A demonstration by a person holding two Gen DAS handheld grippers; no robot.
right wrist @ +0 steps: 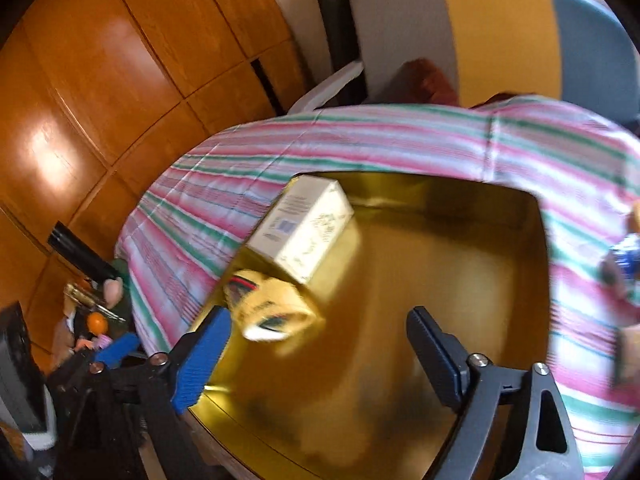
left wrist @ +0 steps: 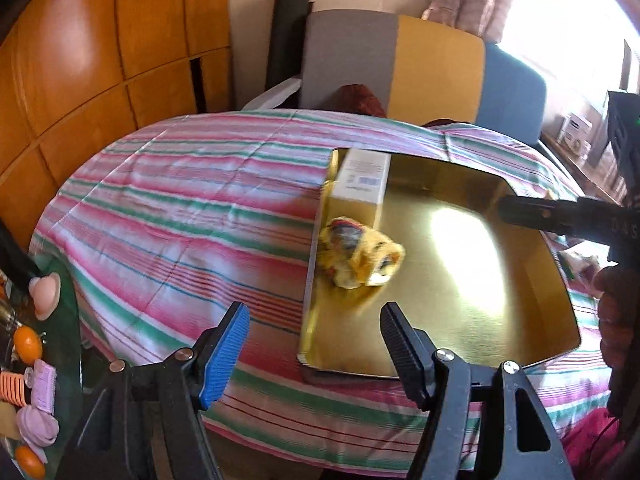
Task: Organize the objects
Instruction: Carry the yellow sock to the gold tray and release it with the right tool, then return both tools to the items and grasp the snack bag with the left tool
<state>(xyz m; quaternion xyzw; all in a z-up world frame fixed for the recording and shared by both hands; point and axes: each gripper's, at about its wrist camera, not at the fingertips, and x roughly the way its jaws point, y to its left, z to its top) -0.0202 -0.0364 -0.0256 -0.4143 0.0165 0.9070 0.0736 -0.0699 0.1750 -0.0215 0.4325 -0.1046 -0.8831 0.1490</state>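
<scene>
Left gripper (left wrist: 314,350): ribbed pads spread wide, holding nothing, above tray's near-left corner | right gripper (right wrist: 318,354): spread wide, holding nothing, over tray | crumpled yellow wrapper (left wrist: 362,256): by tray's left wall | white rectangular carton (left wrist: 362,178): far-left corner, just beyond wrapper | glossy gold square tray (left wrist: 480,320): on striped tablecloth (left wrist: 180,208)
</scene>
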